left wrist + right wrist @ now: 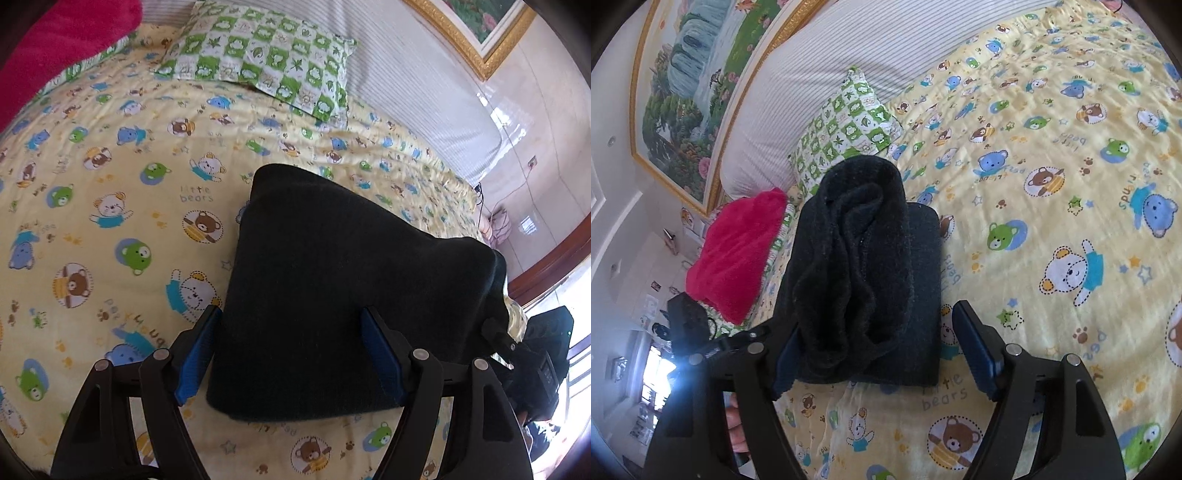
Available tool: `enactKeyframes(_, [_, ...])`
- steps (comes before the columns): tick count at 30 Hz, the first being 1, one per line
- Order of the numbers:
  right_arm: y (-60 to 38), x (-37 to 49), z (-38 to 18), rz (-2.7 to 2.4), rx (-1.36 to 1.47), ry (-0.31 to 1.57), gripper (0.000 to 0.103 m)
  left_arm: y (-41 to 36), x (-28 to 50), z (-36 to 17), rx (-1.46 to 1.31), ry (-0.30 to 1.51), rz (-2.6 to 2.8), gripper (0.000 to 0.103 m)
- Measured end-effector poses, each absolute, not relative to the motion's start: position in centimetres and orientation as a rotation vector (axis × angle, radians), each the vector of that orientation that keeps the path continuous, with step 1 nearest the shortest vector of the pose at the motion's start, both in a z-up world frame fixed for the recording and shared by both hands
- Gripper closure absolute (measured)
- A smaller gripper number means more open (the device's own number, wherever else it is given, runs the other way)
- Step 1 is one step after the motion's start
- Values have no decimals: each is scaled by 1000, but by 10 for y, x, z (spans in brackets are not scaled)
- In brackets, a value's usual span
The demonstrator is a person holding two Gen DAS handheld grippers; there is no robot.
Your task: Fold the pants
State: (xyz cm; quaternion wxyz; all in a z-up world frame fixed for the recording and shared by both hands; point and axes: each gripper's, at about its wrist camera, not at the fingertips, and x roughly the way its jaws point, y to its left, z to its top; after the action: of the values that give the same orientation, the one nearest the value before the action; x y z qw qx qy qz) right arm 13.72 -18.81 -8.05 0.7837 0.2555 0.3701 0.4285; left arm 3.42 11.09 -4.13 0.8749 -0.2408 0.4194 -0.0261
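Black pants (pixel 332 258) lie folded into a thick block on the yellow bear-print bed cover (pixel 110 221). My left gripper (pixel 290 312) hovers over the block's near end, open. One blue pad (pixel 195 358) is at the block's left edge; the other is over the cloth. In the right wrist view the pants (pixel 857 240) show a bunched, rolled layer on top of a flat one. My right gripper (pixel 877 321) is open around the near end. Its left finger (pixel 786 362) is against the cloth and its right finger stands apart.
A green-checked pillow (pixel 266 55) leans on the striped headboard (pixel 406 85). A red fleece blanket (pixel 735 251) lies at the bed's edge beside the pants. A gold-framed painting (pixel 687 92) hangs on the wall. The bed cover (pixel 1052 166) spreads wide to the right.
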Motion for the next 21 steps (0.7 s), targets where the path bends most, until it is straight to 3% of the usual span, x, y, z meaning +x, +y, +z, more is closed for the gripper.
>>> enactKeyframes(6, [-180,144,-81,970,536,816,29,117,46,-55,-584,895,-91,28])
enactKeyframes(8, [-179,146,-83,976,554,820,34,118,48,-56,-597,899,-109,34])
enactKeyframes(13, [-179,147,-84,990,571,807,44,116,44,-47,-583,877,-117,62])
enactKeyframes(21, [-180,138,-74,1011,578,772,52,104,31,-26,-508,835,-96,76])
